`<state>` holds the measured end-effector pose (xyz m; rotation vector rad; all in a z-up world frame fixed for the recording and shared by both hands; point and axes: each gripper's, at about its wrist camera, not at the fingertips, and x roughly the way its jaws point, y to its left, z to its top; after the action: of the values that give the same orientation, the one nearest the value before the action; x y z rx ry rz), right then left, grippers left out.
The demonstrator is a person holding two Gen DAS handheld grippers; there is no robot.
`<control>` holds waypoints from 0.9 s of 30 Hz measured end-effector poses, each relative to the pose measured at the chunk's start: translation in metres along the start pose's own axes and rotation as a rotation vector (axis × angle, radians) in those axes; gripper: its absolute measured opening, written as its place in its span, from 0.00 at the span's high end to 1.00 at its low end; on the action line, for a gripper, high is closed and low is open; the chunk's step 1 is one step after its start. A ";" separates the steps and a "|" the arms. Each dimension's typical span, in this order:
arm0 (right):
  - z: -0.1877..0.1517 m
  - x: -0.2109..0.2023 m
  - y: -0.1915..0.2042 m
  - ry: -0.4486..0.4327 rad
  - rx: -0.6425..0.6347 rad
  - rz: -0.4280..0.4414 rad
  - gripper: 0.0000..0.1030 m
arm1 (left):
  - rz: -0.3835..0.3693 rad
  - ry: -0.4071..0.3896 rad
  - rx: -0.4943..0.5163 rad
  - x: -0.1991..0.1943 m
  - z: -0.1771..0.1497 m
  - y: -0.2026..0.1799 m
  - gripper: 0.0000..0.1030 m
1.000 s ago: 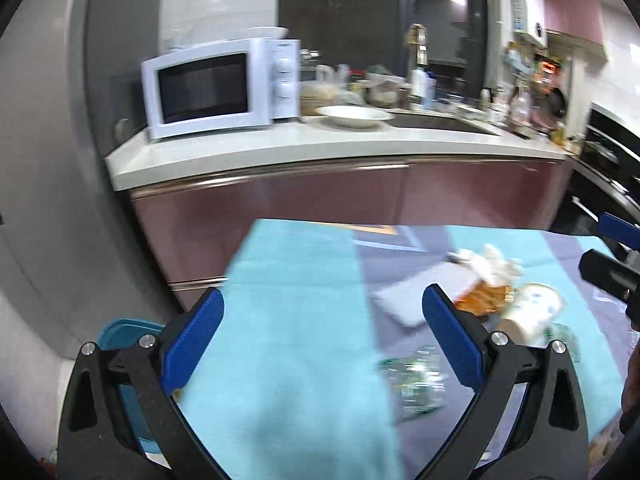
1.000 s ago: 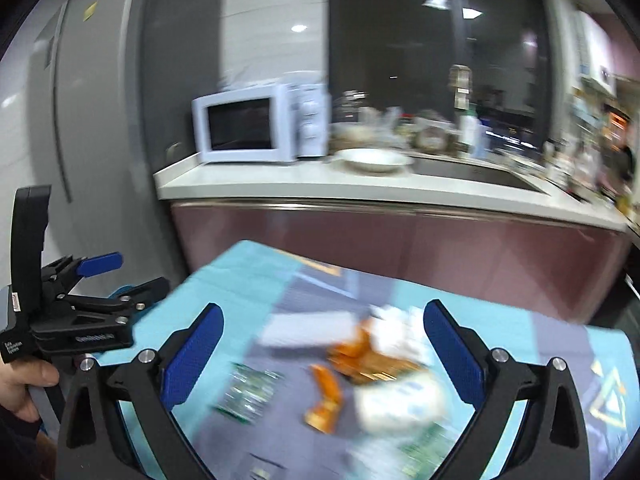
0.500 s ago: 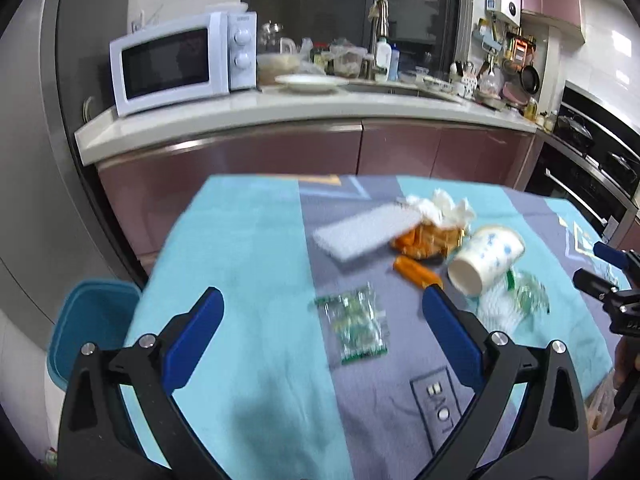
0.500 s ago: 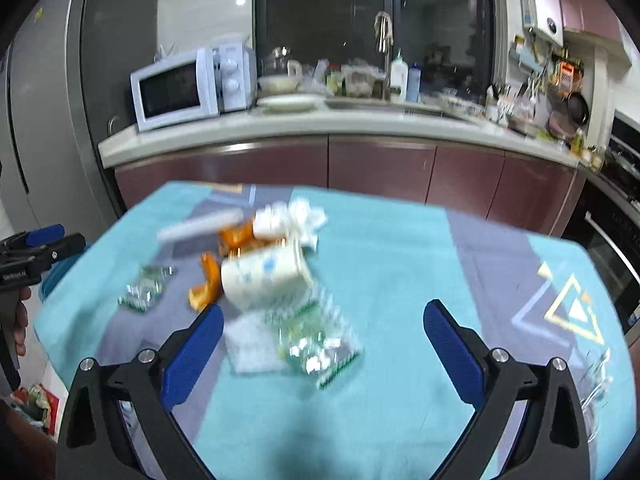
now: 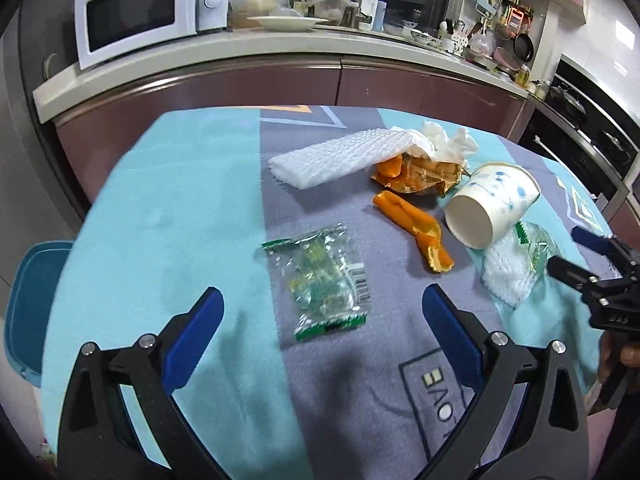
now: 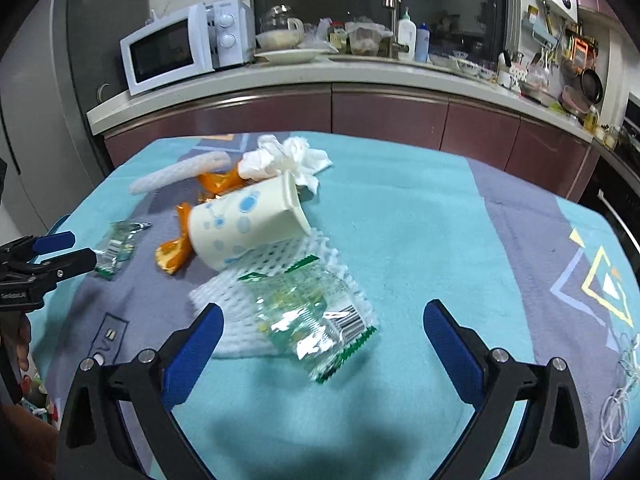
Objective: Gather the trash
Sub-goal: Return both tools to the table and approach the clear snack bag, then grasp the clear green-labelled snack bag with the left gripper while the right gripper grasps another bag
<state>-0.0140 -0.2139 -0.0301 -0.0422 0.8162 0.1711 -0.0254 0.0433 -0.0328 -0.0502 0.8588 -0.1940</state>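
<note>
- Two grippers hover over the tabletop, which is covered by a teal and grey cloth; both have their jaws spread wide, holding nothing.
- Nearest the left gripper, a clear green-edged wrapper lies flat, just ahead of the gap between its jaws.
- Nearest the right gripper, a second clear wrapper sits on a white foam net, again just ahead and between the jaws.
- Beyond that, a paper cup lies on its side, touching the net; orange peel lies beside it.
- Further back sit a gold wrapper, a long foam sleeve and crumpled tissue, bunched together.
- Left of the tabletop, lower down, stands a blue bin.
- Farthest off, a microwave and dishes stand on the kitchen counter.
</note>
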 end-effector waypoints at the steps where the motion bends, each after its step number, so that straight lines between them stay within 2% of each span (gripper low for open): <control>1: 0.000 0.003 -0.001 0.005 0.004 0.001 0.06 | -0.006 0.005 -0.002 0.003 0.002 -0.001 0.05; 8: 0.006 0.020 -0.004 0.043 0.011 -0.002 0.08 | -0.008 0.045 -0.010 0.027 0.012 -0.004 0.05; 11: 0.005 0.025 -0.008 0.059 0.029 0.012 0.13 | 0.011 0.069 -0.001 0.035 0.012 -0.005 0.05; 17: 0.002 0.031 -0.012 0.088 0.047 0.049 0.28 | 0.048 0.083 0.041 0.047 0.012 -0.012 0.05; 19: 0.002 0.030 -0.012 0.091 0.052 0.063 0.34 | 0.070 0.080 0.050 0.049 0.013 -0.013 0.11; 20: 0.001 0.029 -0.012 0.091 0.056 0.068 0.35 | 0.086 0.076 0.057 0.049 0.014 -0.013 0.20; 22: 0.001 0.028 -0.011 0.092 0.060 0.076 0.40 | 0.101 0.069 0.055 0.047 0.014 -0.009 0.31; 24: 0.000 0.027 -0.012 0.092 0.069 0.087 0.44 | 0.112 0.067 0.064 0.045 0.016 -0.007 0.48; 27: 0.000 0.025 -0.010 0.083 0.069 0.084 0.53 | 0.110 0.063 0.062 0.043 0.016 -0.004 0.57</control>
<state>0.0047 -0.2208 -0.0488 0.0503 0.9072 0.2215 0.0132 0.0308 -0.0542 0.0619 0.9148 -0.1191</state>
